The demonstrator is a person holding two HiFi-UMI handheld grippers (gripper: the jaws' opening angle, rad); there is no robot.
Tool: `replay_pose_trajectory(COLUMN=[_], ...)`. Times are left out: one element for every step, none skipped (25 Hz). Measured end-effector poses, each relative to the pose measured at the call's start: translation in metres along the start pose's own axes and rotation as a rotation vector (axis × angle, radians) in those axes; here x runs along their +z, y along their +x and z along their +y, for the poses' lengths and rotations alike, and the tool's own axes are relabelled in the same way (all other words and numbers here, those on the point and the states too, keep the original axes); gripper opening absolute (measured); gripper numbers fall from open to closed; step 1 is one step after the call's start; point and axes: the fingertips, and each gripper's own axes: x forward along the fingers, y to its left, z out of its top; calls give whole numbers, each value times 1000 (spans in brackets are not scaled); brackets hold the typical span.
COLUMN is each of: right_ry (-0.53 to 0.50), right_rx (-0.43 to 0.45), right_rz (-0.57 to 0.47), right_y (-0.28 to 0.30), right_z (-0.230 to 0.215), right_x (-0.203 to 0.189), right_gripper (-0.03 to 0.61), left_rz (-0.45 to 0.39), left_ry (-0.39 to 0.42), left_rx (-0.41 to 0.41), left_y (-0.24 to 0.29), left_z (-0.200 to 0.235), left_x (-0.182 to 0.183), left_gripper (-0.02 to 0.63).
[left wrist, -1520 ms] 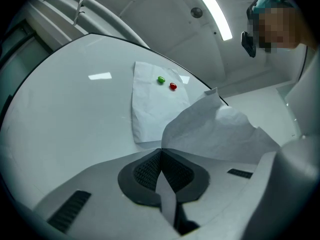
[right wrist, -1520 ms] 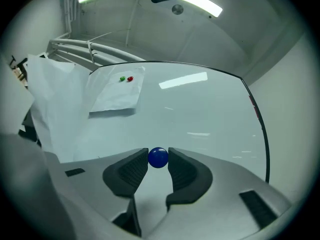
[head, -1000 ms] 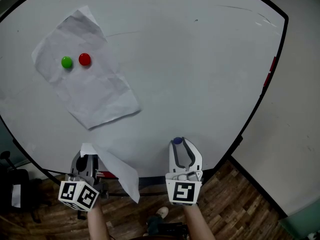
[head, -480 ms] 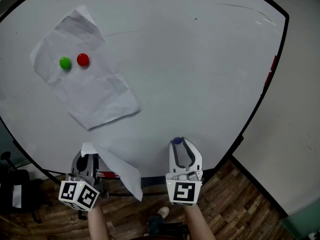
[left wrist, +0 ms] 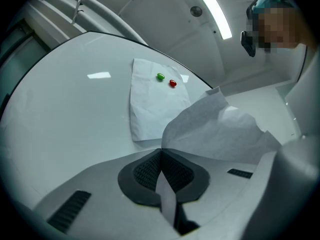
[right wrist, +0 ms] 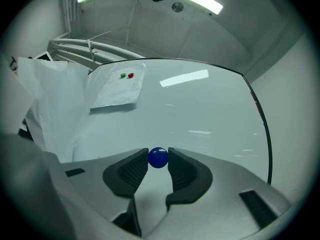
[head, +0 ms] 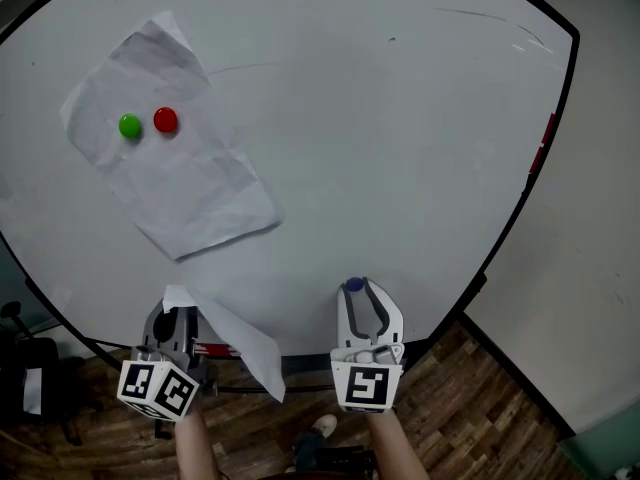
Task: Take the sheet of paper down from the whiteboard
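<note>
A creased white sheet (head: 170, 148) stays on the whiteboard (head: 400, 118) at upper left, pinned by a green magnet (head: 130, 125) and a red magnet (head: 166, 120). My left gripper (head: 178, 320) is at the board's lower edge, shut on a second loose white sheet (head: 235, 343) that hangs off to the right. In the left gripper view that sheet (left wrist: 215, 131) rises from the closed jaws (left wrist: 160, 156). My right gripper (head: 355, 290) is shut on a small blue magnet (right wrist: 158, 157), clear of the board surface in the right gripper view.
Wooden floor (head: 450, 418) lies below the board's dark frame (head: 500, 238). A red marker strip (head: 544, 143) sits on the right edge. A person (left wrist: 275, 29) stands beyond the board in the left gripper view. Ceiling lights (right wrist: 200, 1) are overhead.
The loose sheet in my left gripper has shifted and drooped slightly. Both grippers keep nearly the same place and hold.
</note>
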Motion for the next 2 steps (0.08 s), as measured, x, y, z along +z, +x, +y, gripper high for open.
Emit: replay_pose_trajectory(right_ry=[1, 2], right_rx=[-1, -3], right_rz=[-5, -11], right_y=[0, 0], right_z=[0, 0], right_x=[-1, -1], right_gripper=[137, 137], left_rz=[1, 2], left_ry=[0, -1], left_rx=[-1, -2], left_y=[1, 1], left_z=[0, 0], left_x=[0, -1], left_gripper=[24, 24])
